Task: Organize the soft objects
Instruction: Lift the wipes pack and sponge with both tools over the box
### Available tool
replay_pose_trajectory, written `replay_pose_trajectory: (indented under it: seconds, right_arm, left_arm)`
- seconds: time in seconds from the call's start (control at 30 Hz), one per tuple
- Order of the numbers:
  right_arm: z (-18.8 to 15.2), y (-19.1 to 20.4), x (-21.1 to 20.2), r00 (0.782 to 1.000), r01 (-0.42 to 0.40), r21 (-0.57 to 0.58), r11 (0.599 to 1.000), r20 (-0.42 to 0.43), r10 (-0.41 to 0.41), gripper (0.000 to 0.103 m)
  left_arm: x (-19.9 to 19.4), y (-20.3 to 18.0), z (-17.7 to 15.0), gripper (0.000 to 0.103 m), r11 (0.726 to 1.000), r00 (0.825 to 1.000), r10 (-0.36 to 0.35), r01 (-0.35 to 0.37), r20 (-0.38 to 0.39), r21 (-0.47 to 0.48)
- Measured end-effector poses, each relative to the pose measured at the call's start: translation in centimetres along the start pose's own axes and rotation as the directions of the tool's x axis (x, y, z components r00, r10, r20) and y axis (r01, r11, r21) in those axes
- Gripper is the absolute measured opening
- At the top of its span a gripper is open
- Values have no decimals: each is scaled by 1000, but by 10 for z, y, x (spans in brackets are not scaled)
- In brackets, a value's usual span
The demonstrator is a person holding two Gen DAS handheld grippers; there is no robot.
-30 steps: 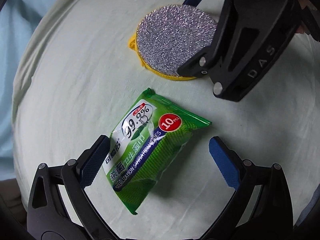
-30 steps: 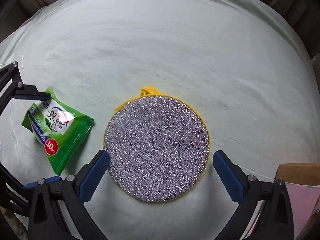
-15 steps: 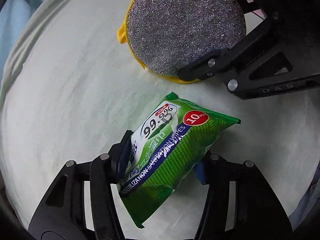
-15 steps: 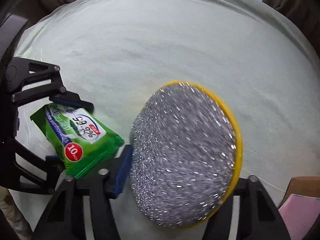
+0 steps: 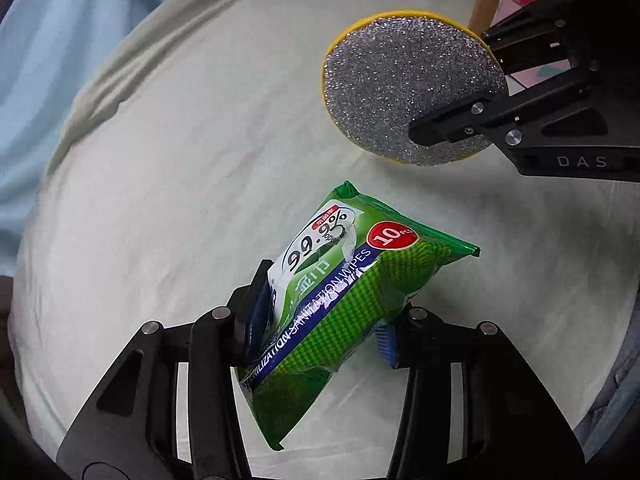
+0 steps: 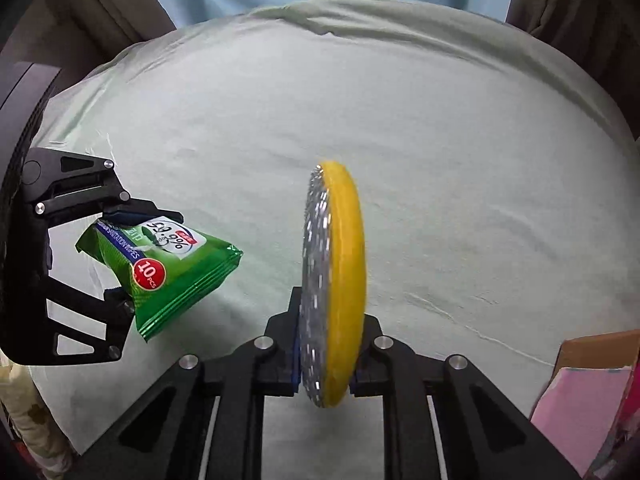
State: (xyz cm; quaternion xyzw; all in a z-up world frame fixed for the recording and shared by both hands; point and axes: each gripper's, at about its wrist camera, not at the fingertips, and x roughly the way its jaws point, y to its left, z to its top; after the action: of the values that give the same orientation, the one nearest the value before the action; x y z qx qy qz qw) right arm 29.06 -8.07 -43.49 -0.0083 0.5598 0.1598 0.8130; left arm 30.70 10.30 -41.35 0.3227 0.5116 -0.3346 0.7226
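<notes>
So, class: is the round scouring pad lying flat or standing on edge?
On edge. The scouring pad stands upright, pinched in the right gripper, off the cloth.

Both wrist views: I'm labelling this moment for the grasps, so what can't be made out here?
- Left wrist view: the wipes pack hides most of the left gripper pads.
- Left wrist view: the right gripper covers part of the scouring pad.
- Right wrist view: the cardboard box is cut off by the frame edge; contents unclear.
</notes>
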Motion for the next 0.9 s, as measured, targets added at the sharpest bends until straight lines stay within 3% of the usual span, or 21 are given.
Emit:
replay_pose_trajectory:
  seconds: [0.07, 0.2, 0.27, 0.5, 0.7, 0.9]
  right_arm:
    - [-3, 3, -11, 1000, -4, 5, 1000, 18, 4, 15]
    - [-9, 0, -48, 998, -12, 29, 1000, 67, 10, 15]
    - [-17, -13, -78, 995, -15, 37, 999, 94, 11, 15]
    - [-26, 8, -164, 983, -12, 42, 999, 186, 4, 15]
    - [-23, 0, -234, 970, -15, 98, 995, 242, -9, 15]
    - [-31, -24, -287, 954, 21, 127, 992, 295, -58, 15]
  left_arm:
    - [-11, 16, 0, 41, 999, 1000, 18, -18, 14, -33]
    - [-45, 14, -9, 41, 991, 997, 56, -50, 45, -122]
    - [-65, 6, -6, 41, 984, 995, 78, -67, 65, -165]
    - [-140, -15, 3, 41, 967, 978, 164, -133, 131, -219]
    - [-203, -57, 37, 41, 963, 959, 193, -144, 209, -227]
    - [-238, -107, 91, 41, 968, 944, 184, -127, 274, -214]
